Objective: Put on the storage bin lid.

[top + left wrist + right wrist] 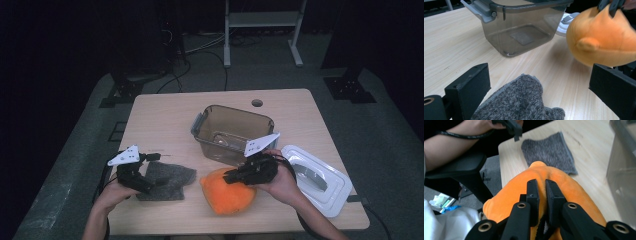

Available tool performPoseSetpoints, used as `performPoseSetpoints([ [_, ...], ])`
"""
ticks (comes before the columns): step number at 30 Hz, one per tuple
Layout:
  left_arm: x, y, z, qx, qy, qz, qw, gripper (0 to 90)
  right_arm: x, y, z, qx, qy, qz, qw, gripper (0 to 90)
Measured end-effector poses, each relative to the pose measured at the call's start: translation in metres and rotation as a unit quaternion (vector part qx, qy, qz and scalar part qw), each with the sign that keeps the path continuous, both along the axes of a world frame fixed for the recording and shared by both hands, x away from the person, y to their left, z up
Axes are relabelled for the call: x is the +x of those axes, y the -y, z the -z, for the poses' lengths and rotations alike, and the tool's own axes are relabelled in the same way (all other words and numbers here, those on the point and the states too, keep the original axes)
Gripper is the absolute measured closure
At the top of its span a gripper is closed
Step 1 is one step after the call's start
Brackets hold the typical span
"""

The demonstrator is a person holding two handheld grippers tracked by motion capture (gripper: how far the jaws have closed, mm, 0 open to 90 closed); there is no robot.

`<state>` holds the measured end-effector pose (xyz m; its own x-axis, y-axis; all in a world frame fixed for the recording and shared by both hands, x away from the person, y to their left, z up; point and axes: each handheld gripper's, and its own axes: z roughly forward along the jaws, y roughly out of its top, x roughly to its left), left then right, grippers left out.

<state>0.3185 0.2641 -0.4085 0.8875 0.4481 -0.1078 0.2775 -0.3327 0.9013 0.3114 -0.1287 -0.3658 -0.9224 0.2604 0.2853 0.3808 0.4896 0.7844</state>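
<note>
Two items remain outside the open bin (232, 132): the right hand-held gripper (235, 176) pinches the orange plush toy (227, 192) low in the frame's centre, already gripped, while the left hand-held gripper (150, 167) hangs wide open over the grey cloth (167, 181) on the tabletop (160, 115).

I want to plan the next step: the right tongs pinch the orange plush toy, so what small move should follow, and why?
Probably carry the orange plush toy over the open smoky bin. The right tongs are shut on a fold of it, the bin's white lid lies aside, and the bin looks empty.
</note>
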Motion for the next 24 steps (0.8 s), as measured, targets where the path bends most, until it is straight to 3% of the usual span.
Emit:
performPoseSetpoints([
  [8,0.0,0.001,0.001,0.002,-0.002,0.001,1.0,2.8,0.001,-0.001,-0.039,0.021,0.015,0.007,0.9997,81.2],
  [15,-0.001,-0.002,0.0,0.002,0.0,0.0,1.0,2.8,0.009,-0.006,-0.07,0.022,0.035,0.01,0.9991,81.1],
  [24,-0.001,-0.001,0.001,-0.001,-0.001,0.002,1.0,2.8,0.025,-0.01,-0.099,0.024,0.054,0.022,0.998,81.1],
])
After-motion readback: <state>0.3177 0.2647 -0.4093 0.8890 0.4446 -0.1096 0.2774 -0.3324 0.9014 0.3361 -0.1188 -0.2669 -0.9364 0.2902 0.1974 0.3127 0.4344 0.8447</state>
